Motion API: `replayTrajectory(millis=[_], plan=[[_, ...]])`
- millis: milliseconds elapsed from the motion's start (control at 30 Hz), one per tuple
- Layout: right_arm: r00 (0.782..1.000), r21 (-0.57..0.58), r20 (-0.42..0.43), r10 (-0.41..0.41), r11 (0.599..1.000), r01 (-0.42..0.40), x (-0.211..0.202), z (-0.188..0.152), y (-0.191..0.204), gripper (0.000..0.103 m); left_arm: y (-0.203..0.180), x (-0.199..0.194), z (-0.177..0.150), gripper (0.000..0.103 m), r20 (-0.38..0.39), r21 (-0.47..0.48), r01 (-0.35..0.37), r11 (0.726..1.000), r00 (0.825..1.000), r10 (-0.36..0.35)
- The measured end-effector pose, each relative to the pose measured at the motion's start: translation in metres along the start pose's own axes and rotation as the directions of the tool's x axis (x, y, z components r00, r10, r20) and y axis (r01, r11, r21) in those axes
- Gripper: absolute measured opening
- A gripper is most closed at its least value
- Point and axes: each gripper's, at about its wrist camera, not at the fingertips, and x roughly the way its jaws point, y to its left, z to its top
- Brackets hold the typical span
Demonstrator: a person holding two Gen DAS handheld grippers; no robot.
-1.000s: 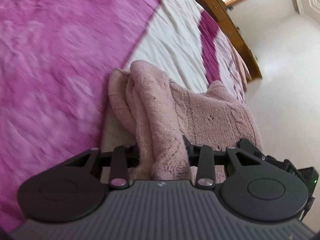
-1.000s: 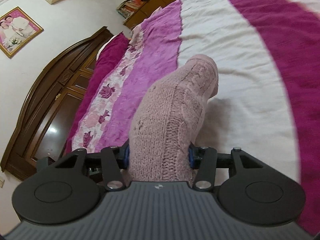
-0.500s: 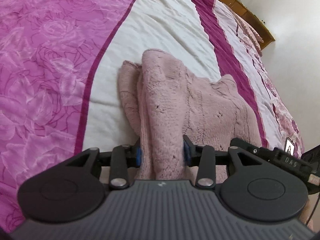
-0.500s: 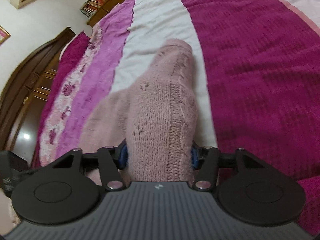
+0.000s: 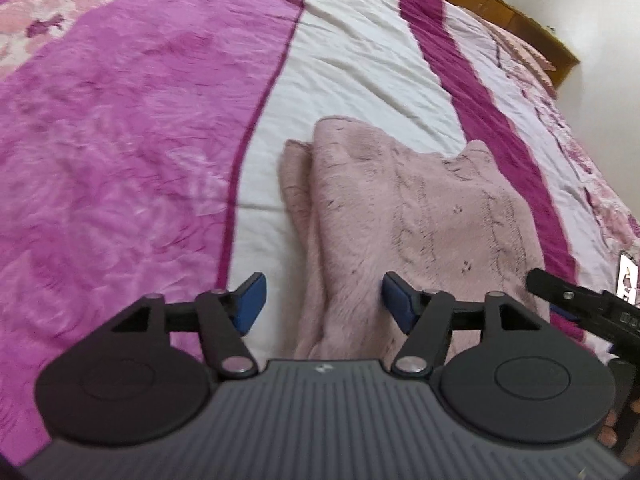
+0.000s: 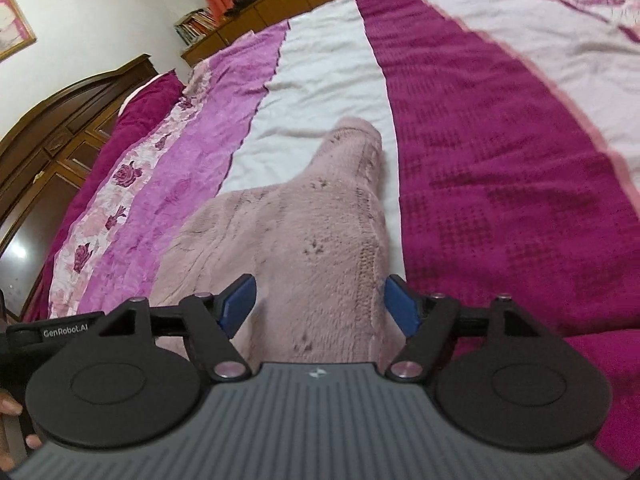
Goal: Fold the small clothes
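a: we have the pink knit garment lying on the white stripe of the bedspread, its long folded edges running away from us.

b: and our left gripper?

a: its jaws have just been opening. the blue pads stand apart now, the garment's near edge between them, and neither pad presses on the knit.

b: we see the same on the right gripper. its jaws have just been opening too, the pads stand clear on either side of the garment, which lies flat on the bedspread with one narrow end reaching away along the white stripe.

a: so nothing is held in either one.
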Motion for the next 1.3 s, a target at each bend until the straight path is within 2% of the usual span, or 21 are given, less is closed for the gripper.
replayTrajectory(millis=[67, 200, 500, 733, 800, 1033, 1300], plan=[[1.0, -0.033, 0.02, -0.011, 0.999, 0.011, -0.012, -0.005, 0.005, 0.081, 0.0, -0.006, -0.005, 0.077, 0.002, 0.0, -0.024, 1.0, 1.0, 0.024], [0.999, -0.082, 0.044, -0.027, 0.996, 0.03, -0.032, -0.018, 0.014, 0.083, -0.003, -0.017, -0.017, 0.078, 0.006, 0.003, -0.062, 0.998, 0.998, 0.062], [0.998, -0.146, 0.012, -0.057, 0.988, 0.058, -0.05, -0.058, 0.023, 0.091, -0.016, -0.022, -0.045, 0.078, -0.024, 0.046, -0.129, 0.991, 0.991, 0.13], [0.994, -0.18, 0.002, -0.109, 0.978, 0.107, -0.051, -0.069, 0.029, 0.093, -0.025, -0.019, -0.065, 0.078, -0.048, 0.042, -0.155, 0.987, 0.987, 0.157], [0.993, -0.198, -0.016, -0.121, 0.973, 0.116, -0.047, -0.073, 0.032, 0.093, -0.03, -0.017, -0.071, 0.078, -0.042, 0.06, -0.185, 0.981, 0.981, 0.188], [0.984, -0.256, -0.058, -0.167, 0.955, 0.147, -0.034, -0.088, 0.038, 0.093, -0.04, -0.007, -0.08, 0.078, -0.061, 0.115, -0.218, 0.969, 0.972, 0.226], [0.98, -0.202, -0.091, -0.178, 0.967, 0.157, -0.027, -0.088, 0.027, 0.093, -0.04, -0.001, -0.083, 0.078, -0.074, 0.122, -0.241, 0.963, 0.965, 0.251]])
